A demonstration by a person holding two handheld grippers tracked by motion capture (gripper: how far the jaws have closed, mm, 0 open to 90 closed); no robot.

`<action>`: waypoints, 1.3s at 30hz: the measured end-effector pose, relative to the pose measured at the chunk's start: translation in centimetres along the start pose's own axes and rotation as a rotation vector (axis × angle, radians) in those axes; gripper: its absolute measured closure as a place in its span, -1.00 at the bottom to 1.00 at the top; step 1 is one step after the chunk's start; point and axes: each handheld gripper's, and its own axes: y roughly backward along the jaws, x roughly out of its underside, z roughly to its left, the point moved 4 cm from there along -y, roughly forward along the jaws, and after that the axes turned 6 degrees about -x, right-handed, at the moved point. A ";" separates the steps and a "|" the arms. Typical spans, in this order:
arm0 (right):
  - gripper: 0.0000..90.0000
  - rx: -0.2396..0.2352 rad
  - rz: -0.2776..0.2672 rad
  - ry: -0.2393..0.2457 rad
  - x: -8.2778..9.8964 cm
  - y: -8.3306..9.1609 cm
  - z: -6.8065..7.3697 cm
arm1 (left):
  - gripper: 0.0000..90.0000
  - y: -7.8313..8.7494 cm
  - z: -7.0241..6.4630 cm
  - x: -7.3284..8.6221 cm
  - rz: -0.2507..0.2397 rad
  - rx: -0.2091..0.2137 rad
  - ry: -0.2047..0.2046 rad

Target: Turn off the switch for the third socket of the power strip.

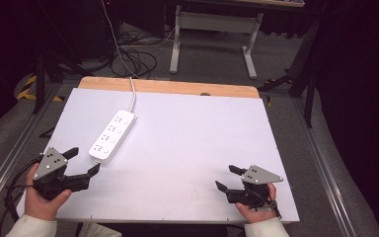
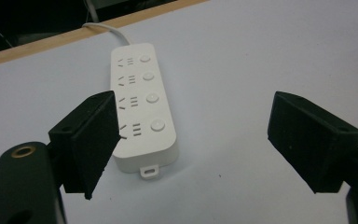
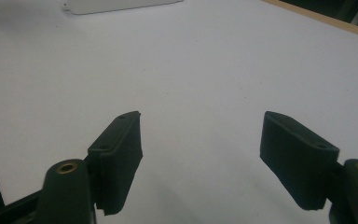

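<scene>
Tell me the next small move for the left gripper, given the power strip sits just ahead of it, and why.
Probably ease the left gripper forward and slightly left so its open jaws straddle the near end of the power strip. The strip lies flat just beyond the jaws, nearer one jaw than centred. The right gripper rests open, apart from it.

A white power strip [image 1: 112, 136] with four round buttons lies flat on my white desk [image 1: 192, 148], its cord running off the far edge.
</scene>
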 end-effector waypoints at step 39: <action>-0.27 -0.031 0.030 -0.001 0.2 -0.4 0.0 | -0.63 -6.0 -0.5 -3.8 0.033 -0.024 0.016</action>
